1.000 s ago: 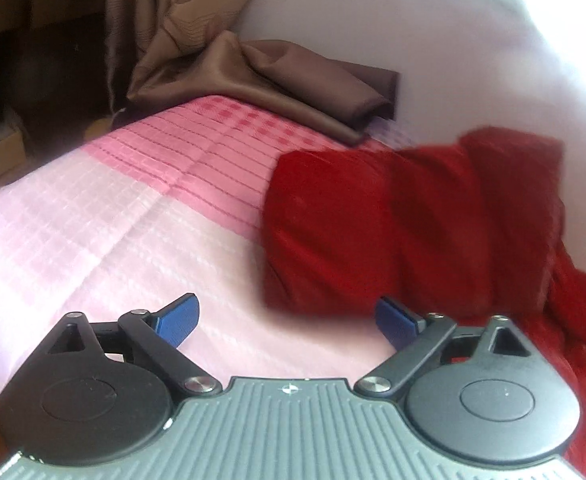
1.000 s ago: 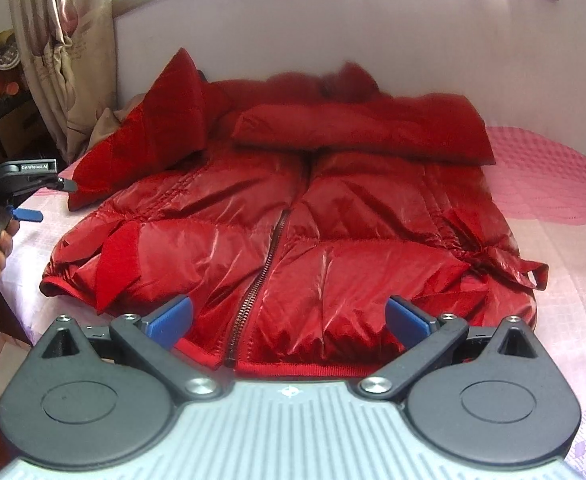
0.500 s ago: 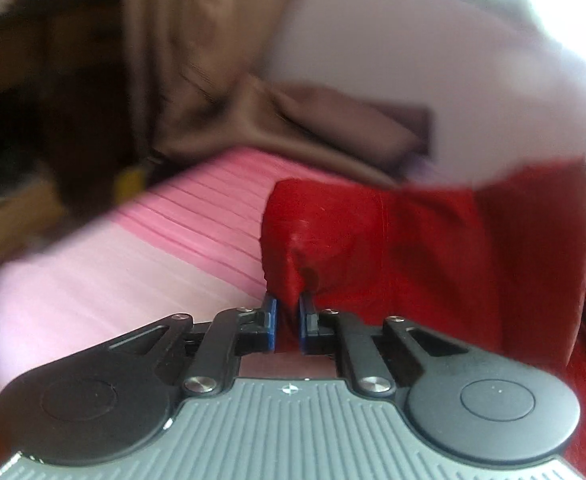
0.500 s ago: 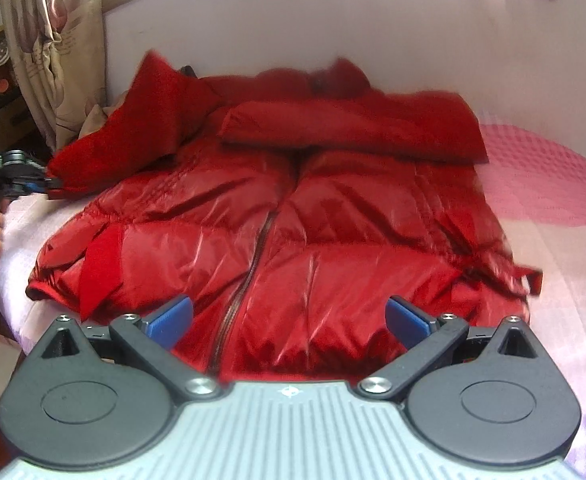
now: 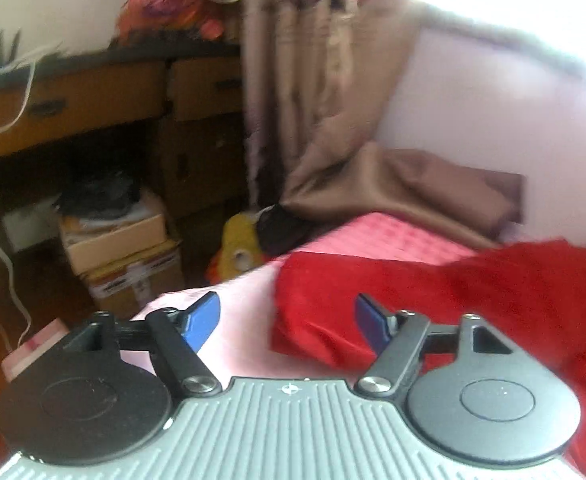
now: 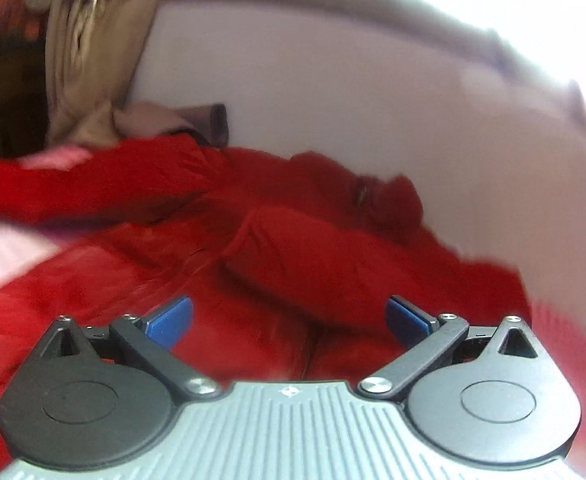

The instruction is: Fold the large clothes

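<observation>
Half a second back the left tool (image 5: 287, 318) pinched the jacket (image 5: 473, 296) sleeve; its jaws have just been opening, nothing between them. Sleeve end lies on the bed (image 5: 397, 236). Right tool (image 6: 289, 318) wide open, empty, over the jacket.

Glossy red padded-cloth jacket (image 6: 293, 248) lies on matt pink woven bedsheet (image 5: 393, 236); brown satin-sheened curtain (image 5: 325, 92) beside.
</observation>
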### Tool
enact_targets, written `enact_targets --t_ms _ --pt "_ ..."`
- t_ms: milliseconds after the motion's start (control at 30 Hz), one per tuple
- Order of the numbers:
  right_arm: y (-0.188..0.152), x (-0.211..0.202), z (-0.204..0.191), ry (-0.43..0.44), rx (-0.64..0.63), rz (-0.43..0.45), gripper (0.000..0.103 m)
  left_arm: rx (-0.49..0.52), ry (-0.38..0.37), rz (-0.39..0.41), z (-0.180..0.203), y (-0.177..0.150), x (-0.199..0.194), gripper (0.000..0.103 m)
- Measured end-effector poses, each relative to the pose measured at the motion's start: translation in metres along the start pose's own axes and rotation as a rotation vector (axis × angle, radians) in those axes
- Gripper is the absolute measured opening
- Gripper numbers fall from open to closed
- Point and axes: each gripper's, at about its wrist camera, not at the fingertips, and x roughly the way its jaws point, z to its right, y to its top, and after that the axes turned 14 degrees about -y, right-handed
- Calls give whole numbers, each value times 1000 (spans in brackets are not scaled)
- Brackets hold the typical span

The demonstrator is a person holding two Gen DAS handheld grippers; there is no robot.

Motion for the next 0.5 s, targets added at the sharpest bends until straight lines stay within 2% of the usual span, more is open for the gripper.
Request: enact_targets --t_ms 100,133,167,200,233,267,300,333,400,500 --pt "4 33 -31 -94 -108 35 103 52 -94 3 27 -14 -22 84" --pt "5 44 -38 -109 -126 29 102 52 -131 -1 35 -20 -29 90" --pt "5 56 -43 -121 -148 22 94 47 -166 -8 43 -26 -36 95" --pt "5 66 -46 -130 -170 19 69 44 -194 -17 51 -35 -40 95" --pt "5 74 -45 -127 -181 15 51 46 -220 -27 57 -42 -45 95" --pt "5 79 -40 -125 -176 -1 14 56 -243 -36 64 -47 -48 94" --pt "7 84 -28 -143 -155 -30 8 73 -259 -41 71 -53 -53 94" --pt "8 82 -13 -165 -119 -33 7 93 -270 -43 78 -57 -58 94" --pt "8 65 39 -203 -37 18 8 139 -296 -41 89 -62 -66 94" --pt "-4 17 142 -377 81 34 8 187 -331 -28 100 -63 -76 95"
